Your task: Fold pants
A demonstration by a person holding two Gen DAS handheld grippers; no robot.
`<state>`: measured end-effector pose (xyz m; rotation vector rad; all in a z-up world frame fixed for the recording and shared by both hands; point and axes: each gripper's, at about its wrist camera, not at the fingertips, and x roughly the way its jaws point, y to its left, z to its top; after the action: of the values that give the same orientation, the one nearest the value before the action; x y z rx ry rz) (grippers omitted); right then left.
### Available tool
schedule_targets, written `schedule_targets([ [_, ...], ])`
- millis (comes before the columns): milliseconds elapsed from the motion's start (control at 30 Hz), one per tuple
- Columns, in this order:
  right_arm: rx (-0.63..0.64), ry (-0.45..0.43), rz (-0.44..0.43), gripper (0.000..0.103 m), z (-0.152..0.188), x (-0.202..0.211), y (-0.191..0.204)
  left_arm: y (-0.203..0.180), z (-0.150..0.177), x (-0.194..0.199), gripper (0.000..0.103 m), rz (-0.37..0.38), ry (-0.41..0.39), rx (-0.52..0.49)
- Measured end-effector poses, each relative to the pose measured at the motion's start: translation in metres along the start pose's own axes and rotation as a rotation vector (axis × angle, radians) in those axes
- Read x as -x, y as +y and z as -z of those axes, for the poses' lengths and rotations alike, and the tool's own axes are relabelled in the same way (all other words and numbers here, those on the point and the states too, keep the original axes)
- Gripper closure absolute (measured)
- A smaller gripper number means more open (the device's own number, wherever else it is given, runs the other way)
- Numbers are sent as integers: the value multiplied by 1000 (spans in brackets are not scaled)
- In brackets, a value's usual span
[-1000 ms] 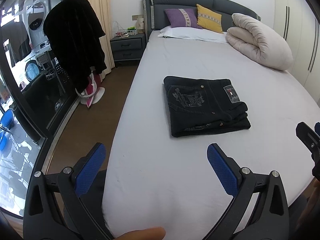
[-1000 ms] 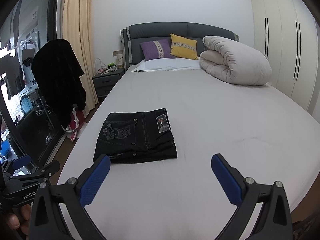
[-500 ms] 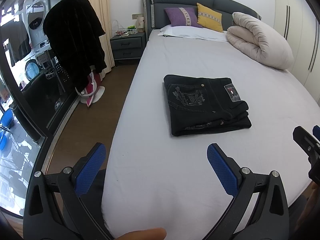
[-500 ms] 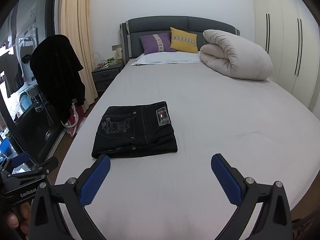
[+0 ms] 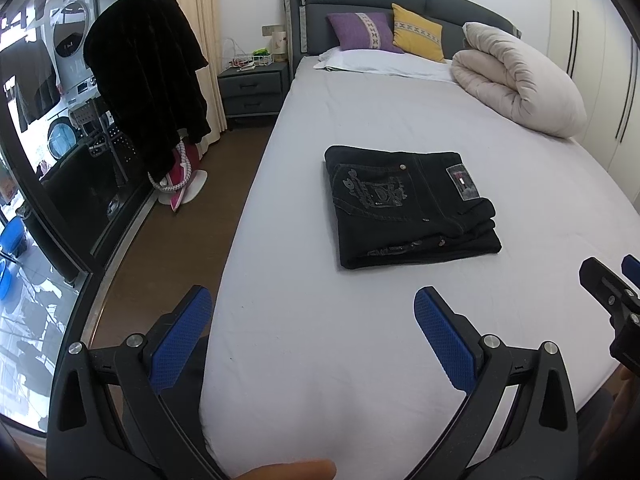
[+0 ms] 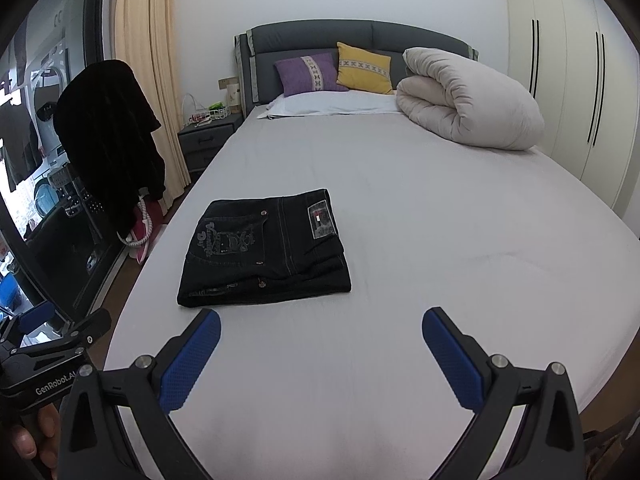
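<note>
Folding looks finished: pants (image 5: 412,206) lying stacked near the bed (image 5: 360,340) left edge; left tongs (image 5: 312,332) and right tongs (image 6: 320,354) spread wide, empty; next, withdrawing.

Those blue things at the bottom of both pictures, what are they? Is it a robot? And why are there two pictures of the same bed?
It isn't a robot. A person holds a grabbing tool in each hand, like big tongs with two blue-padded fingers. A small camera rides on each tool, so you get two pictures of one room.

One picture looks out from the left gripper. The other looks out from the right gripper. Each tool also peeks into the edge of the other picture.

Both grippers are wide open and hold nothing. They hang above the near end of the bed.

On the bed lies a pair of black pants, already folded into a tidy rectangle. Farther back are a rolled-up duvet, a purple cushion and a yellow cushion.
</note>
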<state>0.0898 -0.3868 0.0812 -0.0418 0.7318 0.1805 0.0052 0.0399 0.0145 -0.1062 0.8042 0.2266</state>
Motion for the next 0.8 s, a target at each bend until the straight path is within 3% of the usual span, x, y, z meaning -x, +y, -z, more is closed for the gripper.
schedule_targets([
  [800, 3, 14, 6, 0, 4, -2, 2, 0, 1, -2, 0, 7, 4, 1],
])
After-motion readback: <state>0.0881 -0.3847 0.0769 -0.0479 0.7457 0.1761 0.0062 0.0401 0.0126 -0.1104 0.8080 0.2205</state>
